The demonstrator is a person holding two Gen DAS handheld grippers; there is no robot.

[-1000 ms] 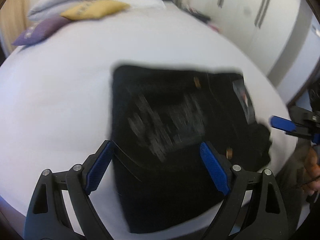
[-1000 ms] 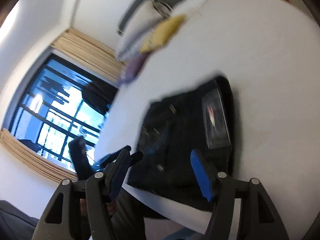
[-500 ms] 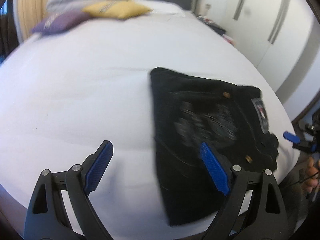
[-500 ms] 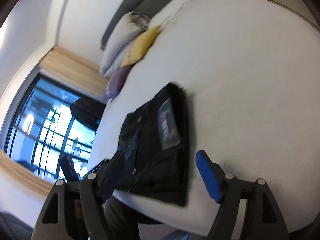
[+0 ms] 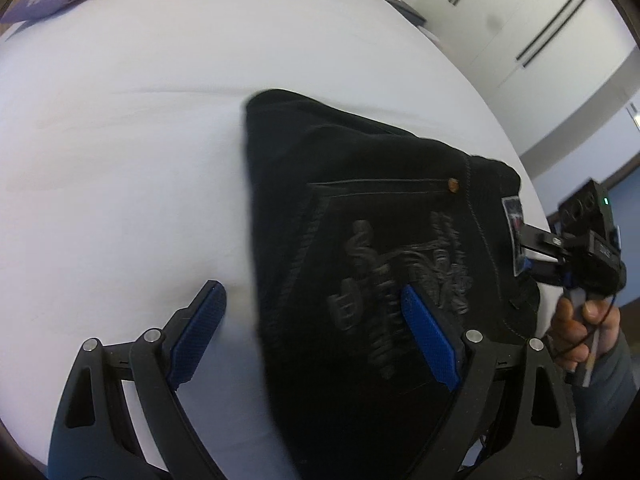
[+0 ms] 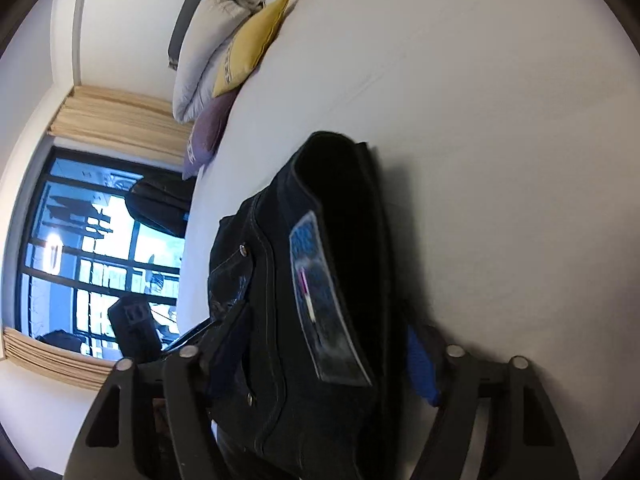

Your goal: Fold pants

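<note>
- White bedding [image 5: 120,128] is filling most of both views, with a yellow pillow [image 6: 252,46], a grey pillow [image 6: 208,40] and a purple pillow [image 6: 208,128] stacking up at the upper left of the right wrist view, above a dark window [image 6: 92,248] at the left edge.
- Your black pants [image 5: 360,240] are lying folded in the centre and right of the left wrist view, the back pocket embroidery facing up and a paper tag [image 5: 514,236] sitting near their right edge.
- Your left gripper [image 5: 312,344] is standing wide open at the bottom of the frame; its left blue pad [image 5: 196,340] is hovering over bare sheet, and its right blue pad [image 5: 430,344] is overlapping the pants, though you cannot tell whether it is touching them.
- Your right gripper [image 6: 324,364] is also spreading wide in its own view, straddling the waistband end of the pants [image 6: 320,280], with the fabric passing between the jaws and not being pinched.
- Its right pad [image 6: 420,364] is sitting just beside the fabric's edge at the lower right; the left one is lying in shadow against the denim.
- In the left wrist view, that same gripper [image 5: 532,246] is reaching in from the right edge at the tag, your right hand [image 5: 580,332] wrapping its handle.
</note>
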